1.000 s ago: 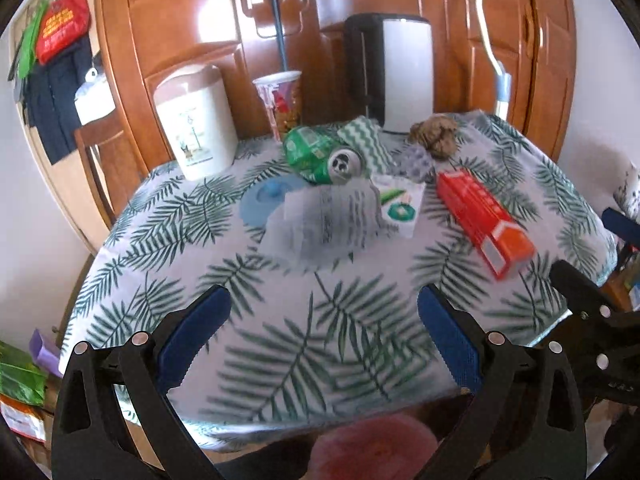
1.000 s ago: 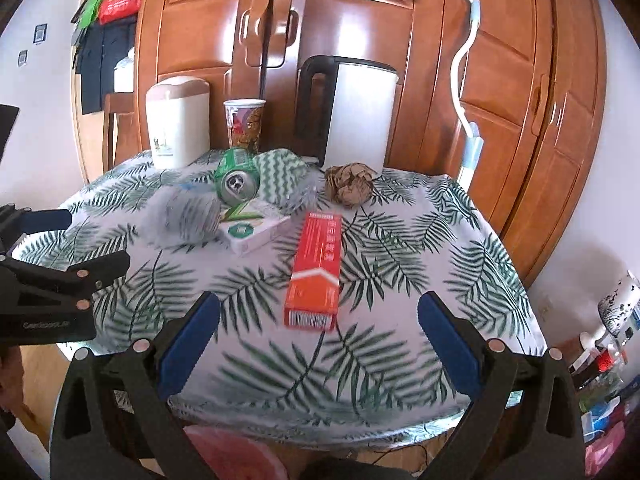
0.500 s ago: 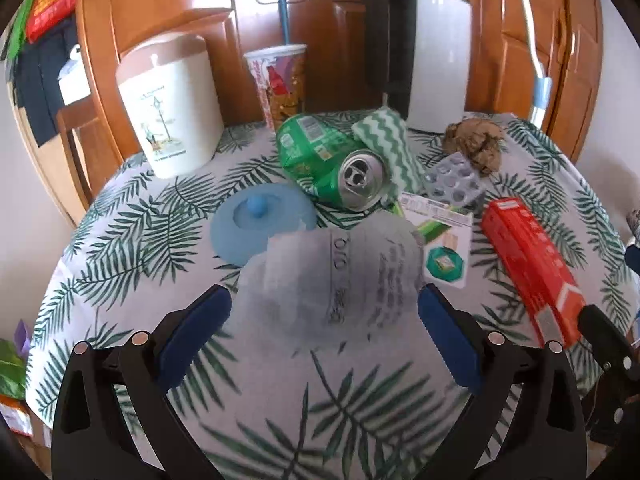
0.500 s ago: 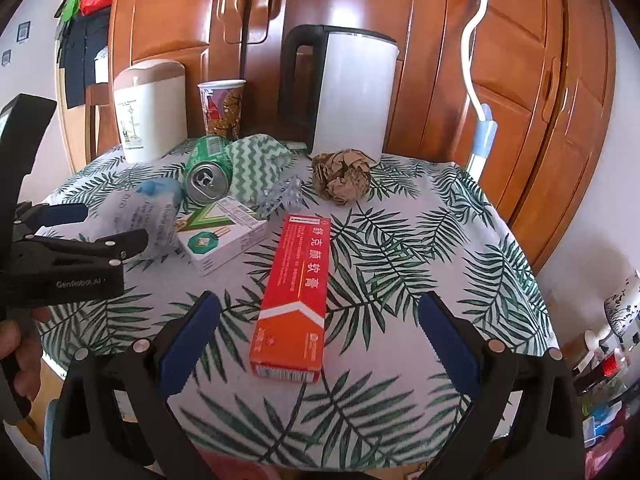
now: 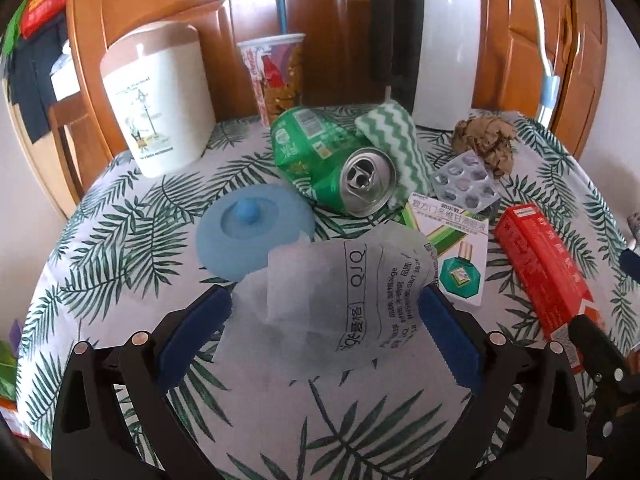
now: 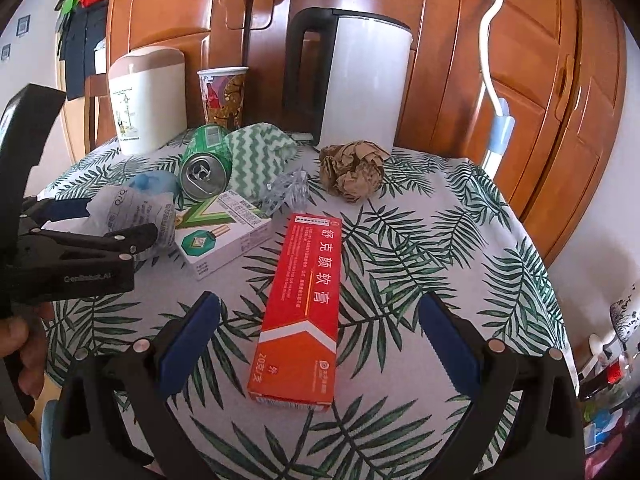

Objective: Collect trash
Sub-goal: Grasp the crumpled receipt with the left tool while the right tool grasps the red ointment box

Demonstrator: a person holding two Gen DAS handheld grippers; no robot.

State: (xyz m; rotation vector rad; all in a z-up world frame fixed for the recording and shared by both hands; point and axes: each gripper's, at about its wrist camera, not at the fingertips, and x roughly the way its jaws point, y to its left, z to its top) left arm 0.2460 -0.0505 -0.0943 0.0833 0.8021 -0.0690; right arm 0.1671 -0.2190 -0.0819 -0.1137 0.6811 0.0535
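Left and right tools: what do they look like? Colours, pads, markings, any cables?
Both match. The left tool and right tool have matte black angular bodies, each finger tipped with a blue ribbed pad and fastened with round silver pins. From the right wrist view, the left tool's side carries small pale lettering, too blurred to read for certain. No cables show. A bare hand grips it; no sleeve visible.

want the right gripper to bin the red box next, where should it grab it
Grip the red box across its two long sides near the close end, coming straight in from the table edge. It lies flat, lengthwise between the open right gripper, and is narrower than the opening.
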